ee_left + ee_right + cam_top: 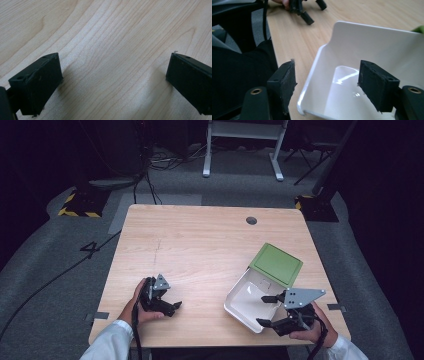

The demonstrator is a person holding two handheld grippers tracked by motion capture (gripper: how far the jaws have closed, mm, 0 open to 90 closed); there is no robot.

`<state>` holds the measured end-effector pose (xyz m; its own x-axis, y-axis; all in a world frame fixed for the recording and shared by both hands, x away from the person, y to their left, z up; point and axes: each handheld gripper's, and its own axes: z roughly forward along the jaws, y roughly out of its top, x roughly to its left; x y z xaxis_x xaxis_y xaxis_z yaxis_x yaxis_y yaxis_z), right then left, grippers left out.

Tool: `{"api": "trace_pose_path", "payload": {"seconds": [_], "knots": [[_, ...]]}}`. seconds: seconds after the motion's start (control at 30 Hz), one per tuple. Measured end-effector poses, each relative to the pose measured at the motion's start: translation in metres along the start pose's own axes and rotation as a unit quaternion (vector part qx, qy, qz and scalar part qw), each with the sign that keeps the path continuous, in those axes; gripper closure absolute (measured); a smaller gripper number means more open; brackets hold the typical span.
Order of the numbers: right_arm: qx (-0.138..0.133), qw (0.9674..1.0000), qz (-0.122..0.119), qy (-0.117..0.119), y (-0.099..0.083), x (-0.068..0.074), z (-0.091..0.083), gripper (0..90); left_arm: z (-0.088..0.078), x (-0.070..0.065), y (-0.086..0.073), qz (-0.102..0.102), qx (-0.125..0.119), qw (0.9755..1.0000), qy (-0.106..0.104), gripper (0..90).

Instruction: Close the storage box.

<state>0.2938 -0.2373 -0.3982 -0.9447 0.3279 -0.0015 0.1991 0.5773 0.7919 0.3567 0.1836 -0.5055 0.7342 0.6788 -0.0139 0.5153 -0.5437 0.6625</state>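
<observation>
Black jaws of the right gripper [325, 85] stand apart, straddling the near rim of a white box [372, 47]: one jaw outside the wall over the desk [294, 37], the other inside over the glossy floor. Neither jaw clearly touches the wall. From the high view the right gripper [270, 311] sits at the box's [245, 300] near-right corner, held in the person's right hand [312, 327].

The box lies on the desk's [200, 245] right half, long axis running from near-left to far-right, open side up. A green lid [276, 264] lies at its far end, touching it, tilted the same way.

On the left, well apart from the box, the left gripper [172, 307] rests low over bare wood in the left hand [137, 307]. Its jaws are spread wide with nothing between them but desk [112, 50]. A cable hole [251, 220] marks the far edge.
</observation>
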Motion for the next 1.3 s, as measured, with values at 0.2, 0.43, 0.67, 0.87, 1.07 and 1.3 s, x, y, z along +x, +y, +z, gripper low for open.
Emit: {"api": "trace_pose_path", "payload": {"seconds": [0.2,0.43,0.67,0.87,1.07,1.3], "knots": [[0.034,0.9993,-0.01,0.009,0.006,0.011,0.018,31.1,0.0,0.0,0.0,0.0,0.0,1.0,-0.001,0.5],[0.068,0.9973,-0.018,0.019,0.007,0.015,0.035,33.7,0.0,0.0,0.0,0.0,0.0,1.0,0.0,0.5],[0.074,0.9969,-0.019,0.016,0.001,0.013,0.037,39.4,0.0,0.0,0.0,0.0,0.0,1.0,0.0,0.5],[0.088,0.9957,-0.024,0.012,-0.003,0.01,0.039,47.2,0.0,0.0,0.0,0.0,0.0,1.0,0.0,0.5],[0.081,0.9965,-0.017,-0.007,-0.01,-0.004,0.031,52.0,0.0,0.0,0.0,0.0,0.0,1.0,-0.001,0.5],[0.08,0.9961,-0.019,-0.032,-0.016,-0.015,0.024,50.2,0.0,0.0,0.0,0.0,0.0,1.0,0.0,0.5]]}}
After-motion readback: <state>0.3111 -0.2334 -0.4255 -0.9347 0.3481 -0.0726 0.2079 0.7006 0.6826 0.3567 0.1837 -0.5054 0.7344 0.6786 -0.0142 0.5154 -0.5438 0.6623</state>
